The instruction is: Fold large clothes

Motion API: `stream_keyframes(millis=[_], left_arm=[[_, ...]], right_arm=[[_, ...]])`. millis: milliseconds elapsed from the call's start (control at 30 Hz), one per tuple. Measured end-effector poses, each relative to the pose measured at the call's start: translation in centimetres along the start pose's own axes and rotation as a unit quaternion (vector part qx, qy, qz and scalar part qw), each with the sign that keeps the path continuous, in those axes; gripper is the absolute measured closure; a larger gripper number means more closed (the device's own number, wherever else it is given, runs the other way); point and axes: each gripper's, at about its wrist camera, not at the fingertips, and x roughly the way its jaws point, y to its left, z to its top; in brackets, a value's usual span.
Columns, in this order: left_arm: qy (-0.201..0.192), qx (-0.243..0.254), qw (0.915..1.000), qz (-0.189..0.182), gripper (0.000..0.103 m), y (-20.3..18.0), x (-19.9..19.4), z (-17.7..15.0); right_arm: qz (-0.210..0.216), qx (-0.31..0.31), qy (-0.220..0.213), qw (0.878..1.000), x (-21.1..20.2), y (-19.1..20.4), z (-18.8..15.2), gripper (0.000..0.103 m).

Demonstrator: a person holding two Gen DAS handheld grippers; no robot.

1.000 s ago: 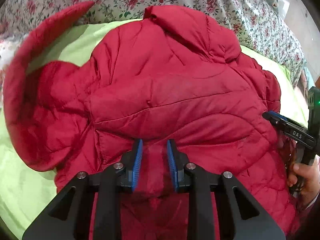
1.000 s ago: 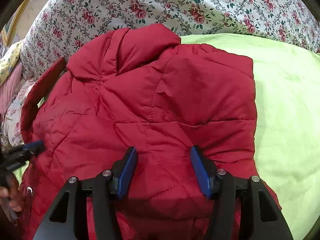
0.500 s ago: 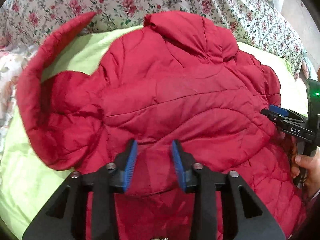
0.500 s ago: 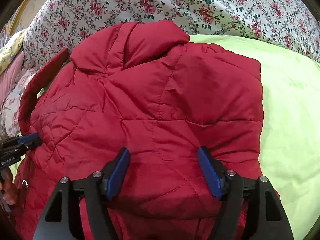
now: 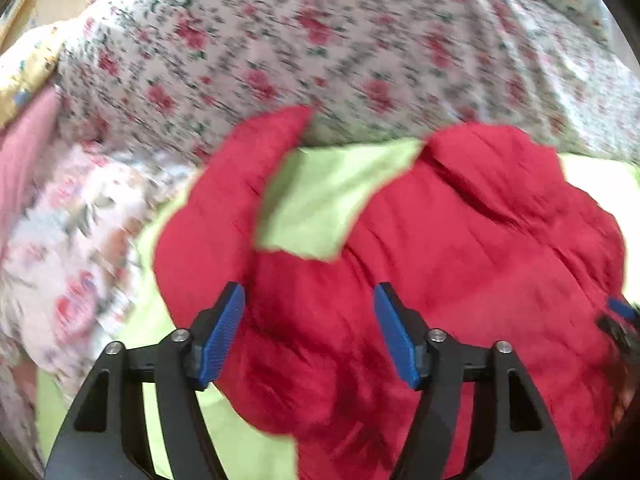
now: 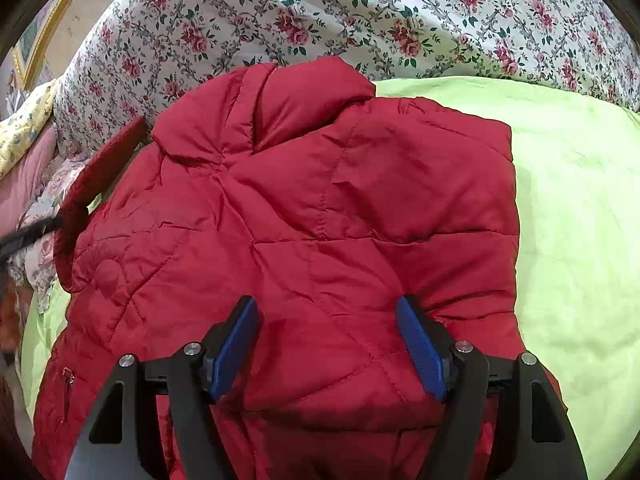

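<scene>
A red quilted puffer jacket [image 6: 304,216] lies back-up on a light green blanket [image 6: 568,208], collar toward the far side. My right gripper [image 6: 326,340] is open and empty, low over the jacket's near part. My left gripper [image 5: 308,328] is open and empty over the jacket's left side [image 5: 460,264], near its left sleeve [image 5: 216,216], which arcs away over the blanket. The left wrist view is motion-blurred. The right gripper's blue tip [image 5: 622,308] shows at that view's right edge. A dark blurred streak at the right wrist view's left edge [image 6: 28,234] looks like the left gripper.
A floral bedspread [image 6: 360,12] rises behind the jacket. Pink and yellow fabrics [image 6: 24,152] lie at the far left, below a gold picture frame [image 6: 48,36]. The green blanket [image 5: 320,200] also shows between sleeve and body.
My left gripper has opened wide, letting go of the jacket fold it pinched, and has swung left toward the sleeve. My right gripper stayed open and shifted only slightly.
</scene>
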Motion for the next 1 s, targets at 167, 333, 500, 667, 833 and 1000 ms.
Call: stream_keyframes(millis=[167,333,500,667,833,1000], left_arm=[[0.016,-0.001,0.998,0.061,0.032,1.1,4.0,3.7],[0.06,0.005,0.9936,0.096,0.033,1.9,8.4,4.4],[0.082,-0.023,0.9935,0.076,0.086,3.4,10.1,3.9],[0.047,-0.054,0.9973,0.016,0.091,4.2,6.9,2.5],[0.015,-0.09,0.9941,-0.058,0.092,3.1,2.2,1.1],[-0.013,-0.1,0.9872,-0.123,0.092,0.3,-2.1,-0.8]], right_arm=[[0.029,0.054,0.003,0.998,-1.7,-0.8,0.3,0.029],[0.075,0.059,-0.01,0.995,-5.4,0.4,0.9,0.025],[0.083,0.049,-0.012,0.995,-6.8,1.4,0.6,0.023],[0.086,0.062,0.0,0.994,-6.7,1.2,0.4,0.023],[0.093,0.07,0.007,0.993,-6.6,1.4,0.0,0.023],[0.107,0.074,0.02,0.991,-6.3,1.7,-0.4,0.023]])
